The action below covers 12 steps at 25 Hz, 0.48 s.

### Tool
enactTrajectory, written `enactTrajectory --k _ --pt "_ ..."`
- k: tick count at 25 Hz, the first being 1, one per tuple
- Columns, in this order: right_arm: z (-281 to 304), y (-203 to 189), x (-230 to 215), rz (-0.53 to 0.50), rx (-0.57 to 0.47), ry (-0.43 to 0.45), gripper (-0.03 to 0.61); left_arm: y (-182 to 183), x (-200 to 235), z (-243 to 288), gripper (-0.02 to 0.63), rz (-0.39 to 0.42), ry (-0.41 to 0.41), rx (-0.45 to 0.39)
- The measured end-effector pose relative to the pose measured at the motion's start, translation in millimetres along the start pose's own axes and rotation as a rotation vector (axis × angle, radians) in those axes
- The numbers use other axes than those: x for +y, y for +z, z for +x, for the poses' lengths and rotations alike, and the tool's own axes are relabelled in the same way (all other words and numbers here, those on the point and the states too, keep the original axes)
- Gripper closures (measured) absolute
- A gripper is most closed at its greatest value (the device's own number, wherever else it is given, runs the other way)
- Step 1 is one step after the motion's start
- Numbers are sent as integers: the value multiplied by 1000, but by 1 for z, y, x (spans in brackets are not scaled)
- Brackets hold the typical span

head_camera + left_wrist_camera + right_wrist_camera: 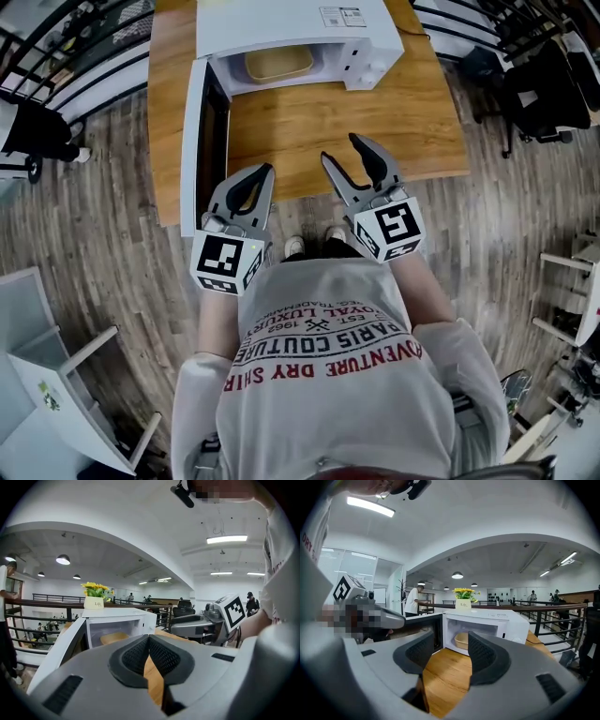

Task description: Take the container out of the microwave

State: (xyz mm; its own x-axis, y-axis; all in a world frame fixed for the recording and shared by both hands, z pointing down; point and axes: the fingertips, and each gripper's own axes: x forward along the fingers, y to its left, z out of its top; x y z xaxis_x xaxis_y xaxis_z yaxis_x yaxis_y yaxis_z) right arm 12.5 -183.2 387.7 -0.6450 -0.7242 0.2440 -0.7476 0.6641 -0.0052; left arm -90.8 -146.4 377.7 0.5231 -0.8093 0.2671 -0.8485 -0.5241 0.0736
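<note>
Wooden table (375,122), microwave (281,23) open — container (278,64) part-hidden inside

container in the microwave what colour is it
The container is pale tan, clearest in the head view.

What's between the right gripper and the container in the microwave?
Only bare wooden table between right gripper and container, as the head view and right gripper view show.

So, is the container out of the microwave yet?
No, the tan container sits inside the microwave, whose door is swung open.
</note>
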Motion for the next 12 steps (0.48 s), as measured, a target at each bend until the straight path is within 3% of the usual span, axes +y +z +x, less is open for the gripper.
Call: enactTrajectory --k 6,12 --pt "56 -9 -23 -53 69 128 354 1 25 30 597 -7 74 11" --pt "110 -36 -37 -133 230 325 354 -1 44 60 597 -45 166 23"
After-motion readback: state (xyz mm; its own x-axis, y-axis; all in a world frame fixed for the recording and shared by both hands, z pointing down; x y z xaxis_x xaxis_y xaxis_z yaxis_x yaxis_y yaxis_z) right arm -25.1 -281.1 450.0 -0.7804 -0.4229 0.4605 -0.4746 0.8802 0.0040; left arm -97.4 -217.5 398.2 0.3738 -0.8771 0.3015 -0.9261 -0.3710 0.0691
